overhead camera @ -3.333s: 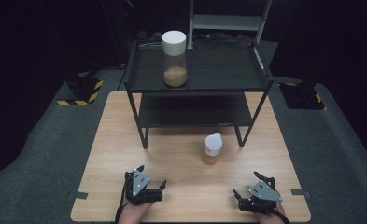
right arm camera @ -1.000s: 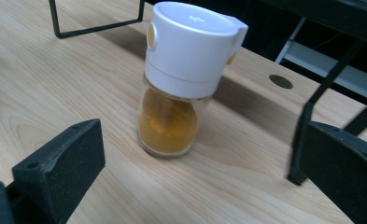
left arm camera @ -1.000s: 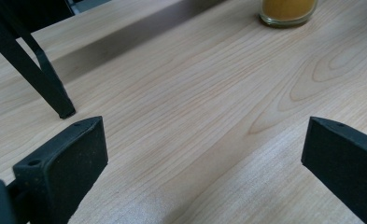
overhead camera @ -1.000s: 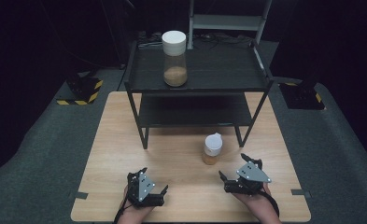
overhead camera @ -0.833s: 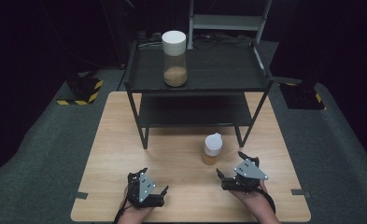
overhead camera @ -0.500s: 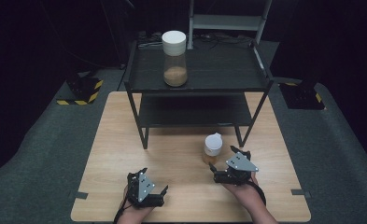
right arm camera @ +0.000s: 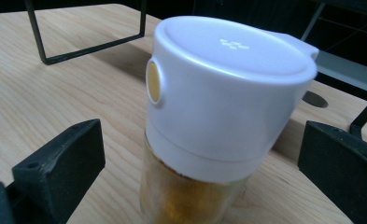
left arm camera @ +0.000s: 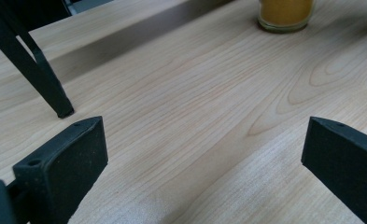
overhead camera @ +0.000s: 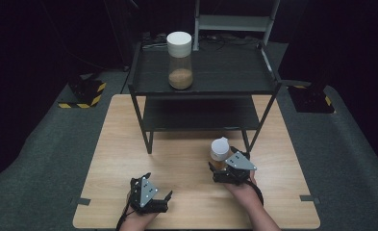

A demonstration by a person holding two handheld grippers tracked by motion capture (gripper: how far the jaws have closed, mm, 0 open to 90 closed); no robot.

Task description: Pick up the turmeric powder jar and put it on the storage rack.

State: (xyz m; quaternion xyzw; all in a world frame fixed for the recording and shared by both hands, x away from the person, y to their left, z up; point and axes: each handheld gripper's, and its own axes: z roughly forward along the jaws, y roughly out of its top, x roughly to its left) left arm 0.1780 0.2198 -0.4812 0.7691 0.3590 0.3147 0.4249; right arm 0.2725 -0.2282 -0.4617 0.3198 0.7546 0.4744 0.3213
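**Right gripper lined up on the small jar, nothing clamped yet**

The small jar, glass with yellow-orange powder and a white flip-top cap, stands upright on the wooden table, just in front of the black shelf rack and close to its front right leg; the right gripper sits just beside it on the near side, jaws spread wide with the jar between them in the right gripper view and neither pad touching; the left gripper rests low over bare tabletop near the front edge, jaws likewise apart and holding nothing; a taller jar with a white lid stands on the rack's top shelf, well apart.

The risks, as I judge them: the pads appear level with the cap's lower edge rather than the glass, though the angle makes this hard to be sure of; closing there could pop the flip-top or let the smooth plastic slip; an off-centre approach would have one pad arrive first and push the jar over, towards the rack leg.
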